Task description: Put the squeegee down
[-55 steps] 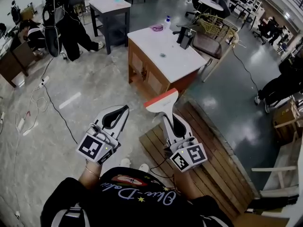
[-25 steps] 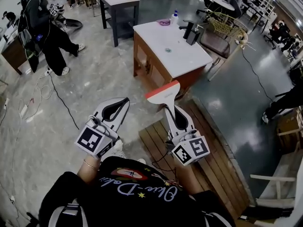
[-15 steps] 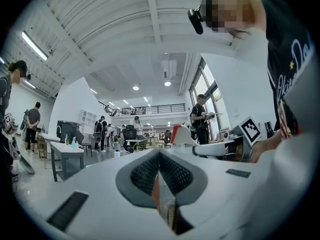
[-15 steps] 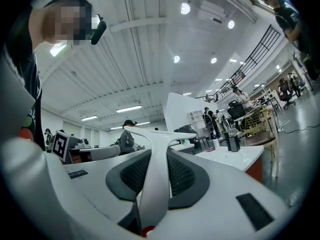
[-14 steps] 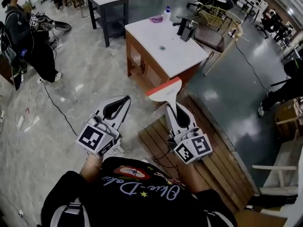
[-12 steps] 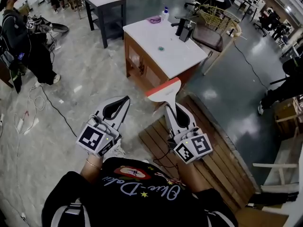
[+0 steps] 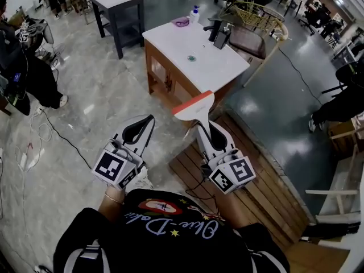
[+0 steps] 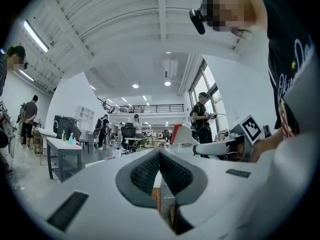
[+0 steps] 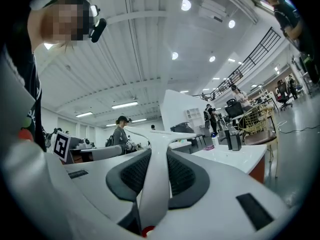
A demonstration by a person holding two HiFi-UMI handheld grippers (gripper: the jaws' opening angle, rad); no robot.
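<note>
From the head view, I am holding the squeegee (image 7: 194, 106) up in my right tongs (image 7: 199, 127). Its handle is running back between the jaws and its red-edged blade is leading out in front, so the wide end is staying clear of me. It is hanging in the air over the floor, resting on nothing, and showing just short of the near corner of the white-topped table (image 7: 219, 70). I am judging that table to be the likeliest spot for setting it down, since the near part of its top is lying bare and the small items are sitting along the far edge. My left tongs (image 7: 150, 118) are riding alongside, well apart from the squeegee.

In the left gripper view, the ribbed pads (image 8: 146, 173) are pressing together at the tips with nothing between them, so this hand is only idling.

In the right gripper view, the jaws are pinching the white handle from both sides, squarely across the pads (image 9: 134, 175). The grip is keeping the blade level and steady for the put-down.
</note>
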